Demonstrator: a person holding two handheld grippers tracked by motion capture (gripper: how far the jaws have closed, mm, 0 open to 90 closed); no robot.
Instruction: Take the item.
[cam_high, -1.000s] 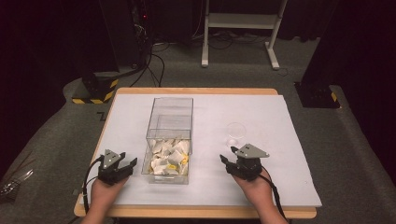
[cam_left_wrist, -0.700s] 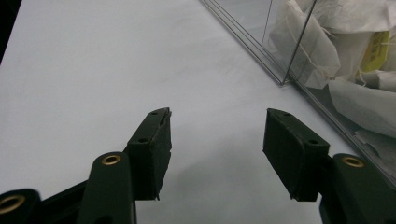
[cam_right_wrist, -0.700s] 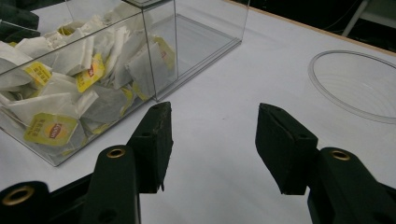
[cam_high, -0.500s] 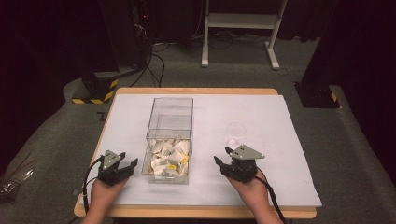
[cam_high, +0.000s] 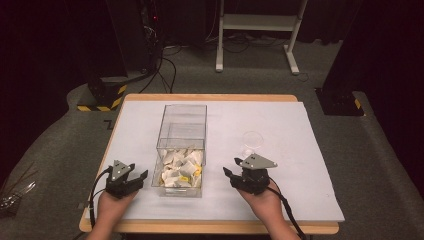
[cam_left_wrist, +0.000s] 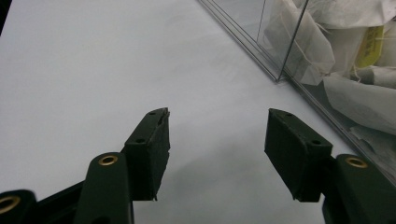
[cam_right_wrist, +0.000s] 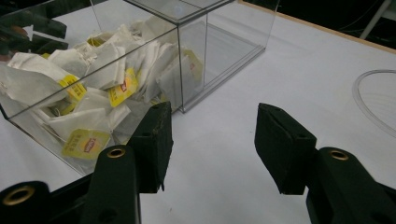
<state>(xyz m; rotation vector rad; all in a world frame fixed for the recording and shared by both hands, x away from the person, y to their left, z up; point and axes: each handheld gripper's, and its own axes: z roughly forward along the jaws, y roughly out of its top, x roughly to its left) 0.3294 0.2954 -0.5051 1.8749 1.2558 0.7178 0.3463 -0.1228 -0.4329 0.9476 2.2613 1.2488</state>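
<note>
High view: a clear plastic box stands at the centre of a white-covered table, its near compartment heaped with tea bags, its far compartment bare. At lower left of the frame the left gripper rests just beside the box, jaws spread and holding nothing; at lower centre-right the right gripper, topped by a grey three-cornered plate, sits a little apart from the box's other side, jaws likewise parted and empty. A small clear round lid or dish lies on the sheet just beyond the right gripper. In the left gripper view, the box's corner and wall fill the upper right, white sachets pressed against the clear wall, with bare white sheet between the open jaws. In the right gripper view, the box rises at upper left, yellow-tagged tea bags piled behind its wall, and the round rim curves in at the right edge. Beyond the table, top of the high frame, stand a white metal frame, dark equipment and trailing cables.
</note>
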